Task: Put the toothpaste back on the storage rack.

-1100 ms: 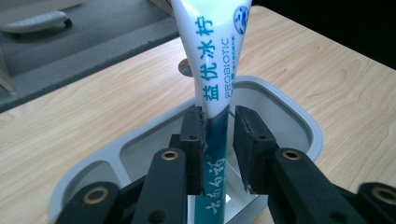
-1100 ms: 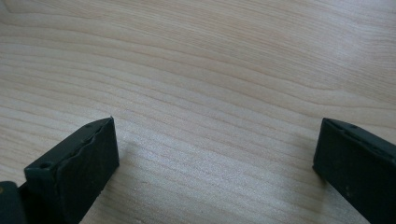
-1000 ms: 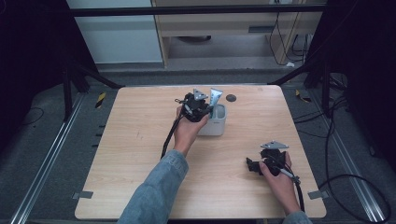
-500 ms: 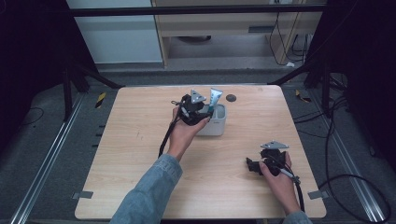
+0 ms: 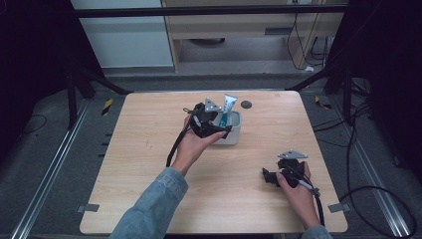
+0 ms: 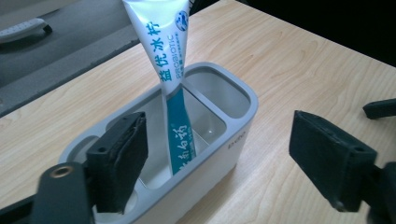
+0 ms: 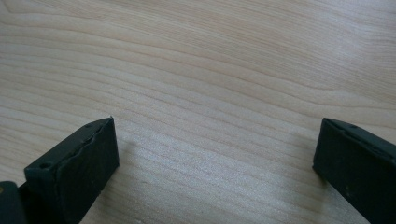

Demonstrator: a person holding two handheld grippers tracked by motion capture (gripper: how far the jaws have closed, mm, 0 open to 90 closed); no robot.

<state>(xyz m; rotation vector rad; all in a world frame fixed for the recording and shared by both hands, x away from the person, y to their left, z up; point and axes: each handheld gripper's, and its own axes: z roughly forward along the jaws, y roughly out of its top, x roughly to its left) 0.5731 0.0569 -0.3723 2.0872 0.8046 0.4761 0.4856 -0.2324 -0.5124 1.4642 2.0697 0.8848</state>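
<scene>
Left tool (image 6: 219, 158) just opening, tube (image 6: 176, 121) in holder (image 6: 233, 135).

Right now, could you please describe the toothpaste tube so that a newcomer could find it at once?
On the wooden table, toward its far edge, stands a white compartmented holder. The toothpaste tube leans in its middle compartment, flat crimped end up. It is white fading to teal with Chinese lettering, unlike the plain holder.

A blue denim sleeve (image 5: 149, 209) covers the forearm at lower left. Each black gripper — left gripper (image 5: 215, 128), right gripper (image 5: 268, 175) — carries a grey three-cornered plate and trails a black cable; jaw pads (image 7: 74, 172) are matte black.
</scene>
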